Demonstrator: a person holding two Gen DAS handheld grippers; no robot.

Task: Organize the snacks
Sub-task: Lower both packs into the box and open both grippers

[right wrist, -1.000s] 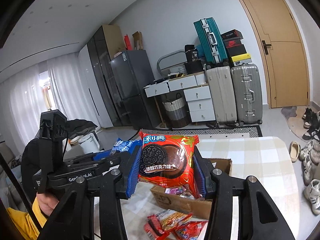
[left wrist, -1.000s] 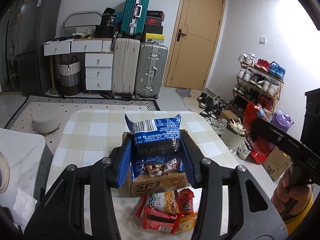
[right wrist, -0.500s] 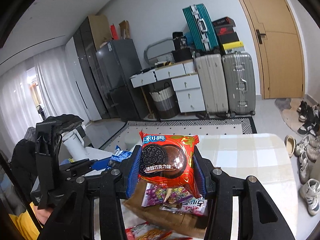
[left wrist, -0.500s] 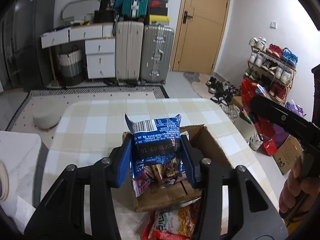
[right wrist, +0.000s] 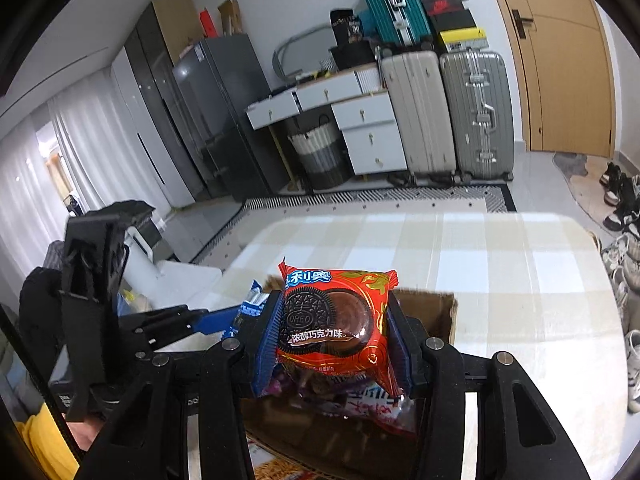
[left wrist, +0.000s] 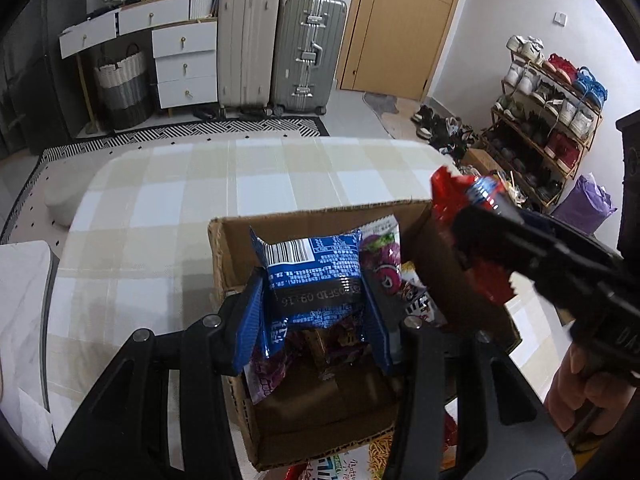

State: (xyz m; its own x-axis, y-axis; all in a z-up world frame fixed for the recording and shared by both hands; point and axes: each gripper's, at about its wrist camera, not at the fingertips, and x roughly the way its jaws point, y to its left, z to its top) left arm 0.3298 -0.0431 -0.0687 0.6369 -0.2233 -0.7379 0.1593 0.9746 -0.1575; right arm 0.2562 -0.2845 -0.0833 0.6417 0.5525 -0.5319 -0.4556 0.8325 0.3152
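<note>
My left gripper (left wrist: 314, 300) is shut on a blue snack packet (left wrist: 312, 276) with a barcode, held just over the open cardboard box (left wrist: 280, 222). Purple and white packets (left wrist: 384, 264) lie inside the box. My right gripper (right wrist: 332, 328) is shut on a red Oreo packet (right wrist: 334, 316), above the same box (right wrist: 434, 306). In the left wrist view the right gripper (left wrist: 468, 220) and its red packet (left wrist: 448, 196) come in over the box's right wall. The left gripper (right wrist: 224, 320) shows at the left of the right wrist view.
The box stands on a table with a checked cloth (left wrist: 200, 184). More snack packets (left wrist: 344, 466) lie in front of the box at the near edge. Suitcases (left wrist: 280, 44), drawers (left wrist: 184, 64) and a shoe rack (left wrist: 548, 120) stand beyond the table.
Both grippers have come forward and down with their packets, from in front of the box to just above its opening. The box now fills much more of both views.
</note>
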